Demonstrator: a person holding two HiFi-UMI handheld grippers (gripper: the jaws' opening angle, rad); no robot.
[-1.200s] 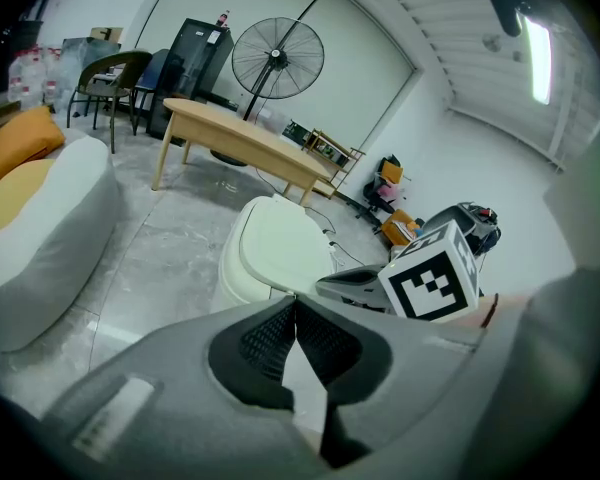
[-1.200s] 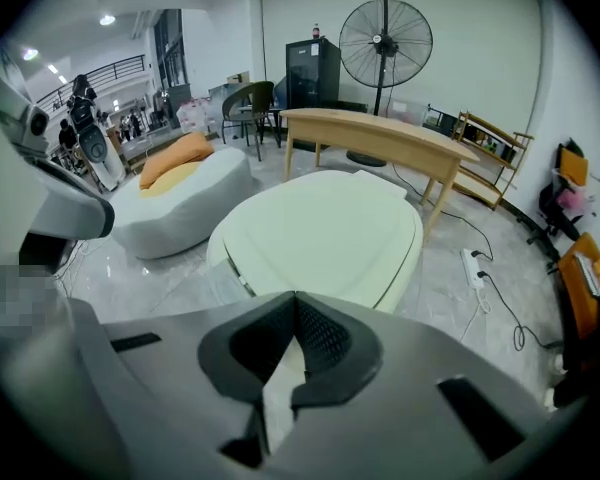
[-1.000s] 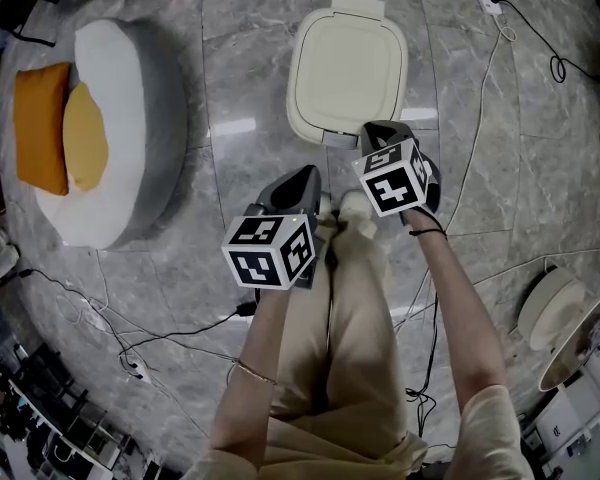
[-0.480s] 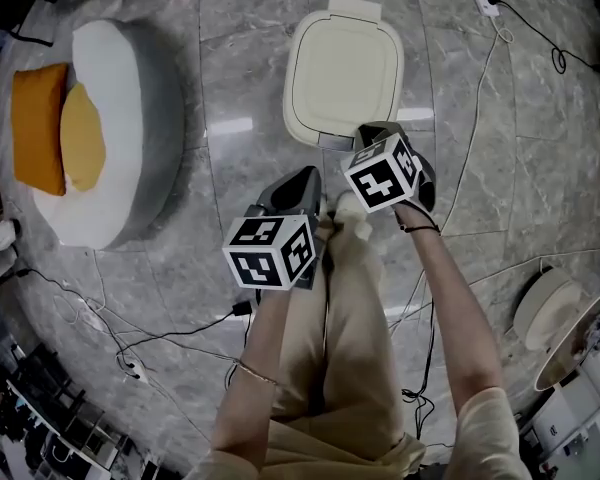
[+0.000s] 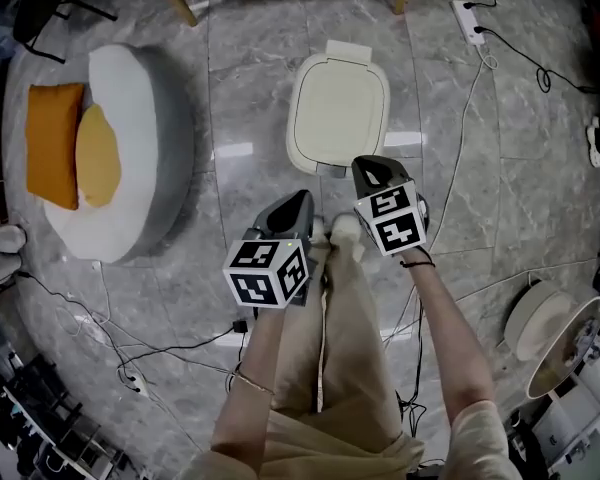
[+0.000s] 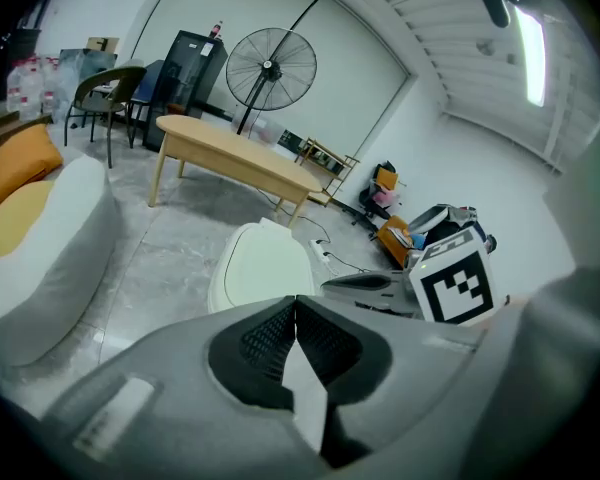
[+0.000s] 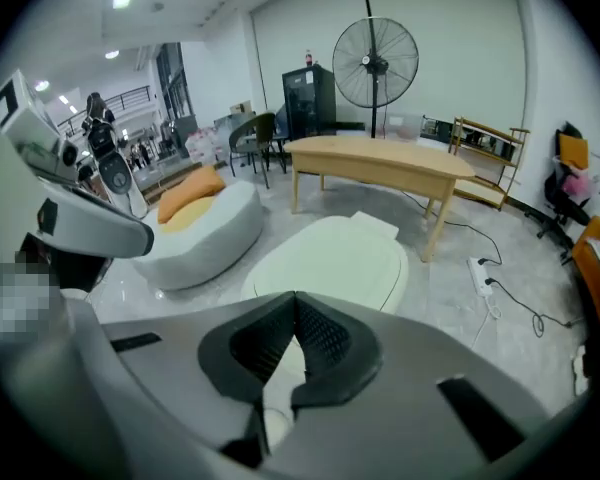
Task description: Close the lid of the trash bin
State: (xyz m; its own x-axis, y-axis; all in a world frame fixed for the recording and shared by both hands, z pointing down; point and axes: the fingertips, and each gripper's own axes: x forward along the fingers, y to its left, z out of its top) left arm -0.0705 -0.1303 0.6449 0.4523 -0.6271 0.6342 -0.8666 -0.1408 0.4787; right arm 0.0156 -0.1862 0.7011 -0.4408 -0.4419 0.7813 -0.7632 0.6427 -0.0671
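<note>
The cream trash bin (image 5: pixel 338 108) stands on the grey marble floor with its lid down flat. My right gripper (image 5: pixel 368 165) hangs just in front of the bin's near edge, shut and holding nothing. My left gripper (image 5: pixel 298 203) is lower left of it, over the person's shoes, also shut and empty. In the left gripper view the bin (image 6: pixel 260 268) lies beyond the closed left gripper (image 6: pixel 296 303), with the right gripper's marker cube (image 6: pixel 450 278) to the right. In the right gripper view the lid (image 7: pixel 330 258) fills the middle behind the closed right gripper (image 7: pixel 296 303).
A white and grey floor cushion (image 5: pixel 130 148) with orange pillows lies left of the bin. A wooden table (image 7: pixel 380 163) stands behind it, with a standing fan (image 7: pixel 375 63) beyond. A power strip (image 5: pixel 467 18) and cables run at the right. A floor fan (image 5: pixel 570 348) lies lower right.
Both grippers have risen. The right gripper's tip, which lay over the bin's front edge, now stands clear in front of it. The whole scene looks smaller and further below.
</note>
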